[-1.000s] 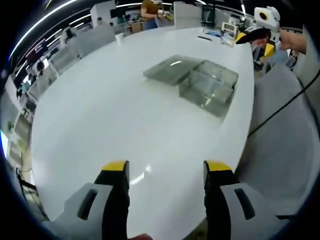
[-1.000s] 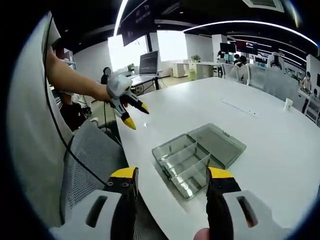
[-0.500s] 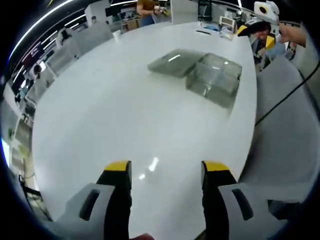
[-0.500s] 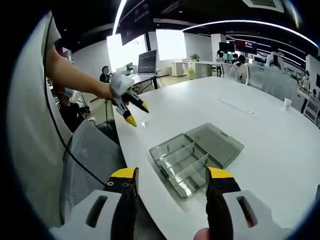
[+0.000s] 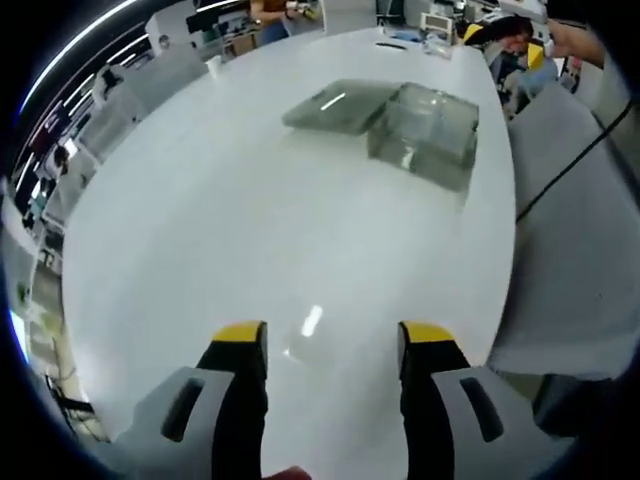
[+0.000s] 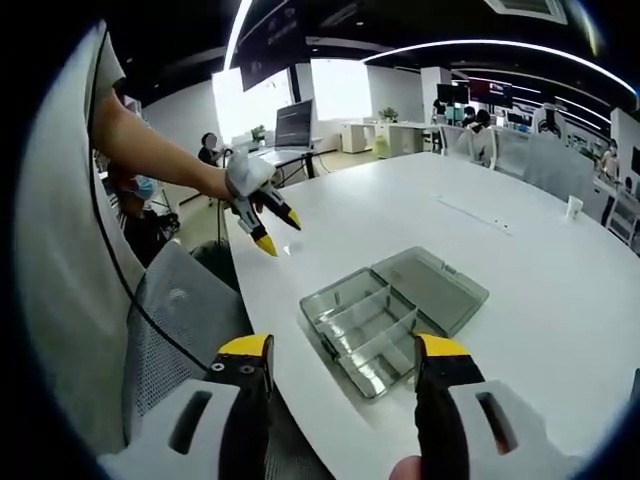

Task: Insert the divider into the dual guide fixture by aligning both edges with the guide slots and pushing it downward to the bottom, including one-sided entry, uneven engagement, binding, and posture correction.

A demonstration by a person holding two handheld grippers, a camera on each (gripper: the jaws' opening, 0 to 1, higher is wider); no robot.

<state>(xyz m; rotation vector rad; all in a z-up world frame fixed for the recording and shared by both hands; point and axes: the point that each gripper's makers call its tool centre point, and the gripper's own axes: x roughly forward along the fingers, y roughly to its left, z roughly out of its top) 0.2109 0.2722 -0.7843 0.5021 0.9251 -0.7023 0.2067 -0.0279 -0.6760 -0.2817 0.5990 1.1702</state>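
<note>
Rising from the bottom of the left gripper view, the left gripper (image 5: 332, 345) holds its 2 yellow-tipped jaws apart with nothing between them, above the bare white table (image 5: 250, 230). Farther along that table, near its edge, sits the clear plastic box (image 5: 424, 130), with its open lid (image 5: 335, 105) lying flat beside it. Past the table's edge on that side is a grey mesh chair (image 5: 575, 240) with a black cable across it.

From the right gripper view, the right gripper (image 6: 343, 360) likewise has its 2 jaws spread and empty, hanging over the table edge with the chair (image 6: 175, 330) just to one side. Beyond the tips lies the box (image 6: 365, 328), its inside split by upright partitions into several compartments, the lid (image 6: 435, 288) hinged open on the far side. I cannot tell which piece is the divider. Farther off, the left gripper (image 6: 277, 230) shows in the person's hand (image 6: 243, 175), tips apart, held above the table near its edge. Desks, monitors and seated people fill the office behind.
</note>
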